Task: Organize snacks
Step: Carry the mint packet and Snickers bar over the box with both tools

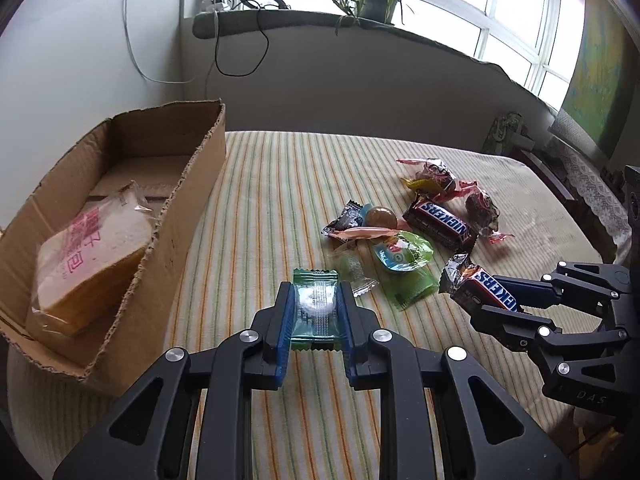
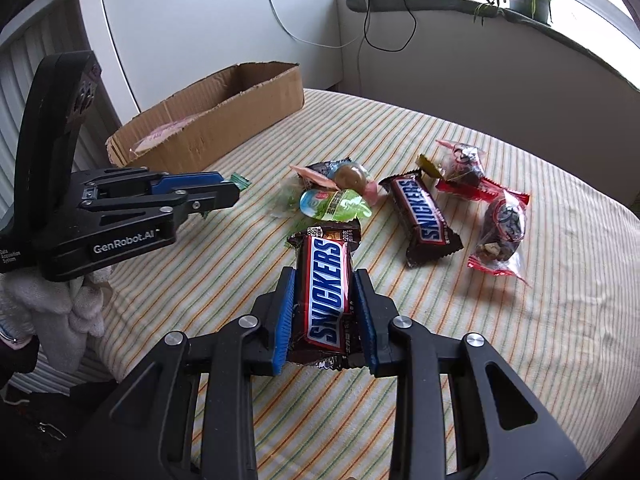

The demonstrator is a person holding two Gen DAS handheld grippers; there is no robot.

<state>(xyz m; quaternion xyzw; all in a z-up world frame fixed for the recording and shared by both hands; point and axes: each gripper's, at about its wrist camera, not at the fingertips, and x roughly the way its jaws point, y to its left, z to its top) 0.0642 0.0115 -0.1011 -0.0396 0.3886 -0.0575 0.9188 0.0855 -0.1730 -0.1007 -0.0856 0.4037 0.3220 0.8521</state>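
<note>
My left gripper [image 1: 315, 300] is shut on a green clear-wrapped candy [image 1: 314, 308], held above the striped cloth just right of the cardboard box [image 1: 188, 184]. It also shows in the right wrist view [image 2: 228, 190]. My right gripper [image 2: 325, 284] is shut on a Snickers bar [image 2: 326, 292], also seen in the left wrist view [image 1: 486, 286], near the snack pile. A second Snickers bar [image 2: 424, 216], a green jelly cup [image 2: 336, 204], a round brown candy [image 2: 350, 176] and red-wrapped date snacks [image 2: 500, 228] lie on the cloth. A wrapped bread slice [image 1: 92, 256] lies in the box.
The table has a striped cloth [image 2: 440, 340]. A wall and a windowsill with a potted plant [image 1: 376, 0] and cables stand behind it. A lace-covered piece of furniture [image 1: 580, 184] is at the far right.
</note>
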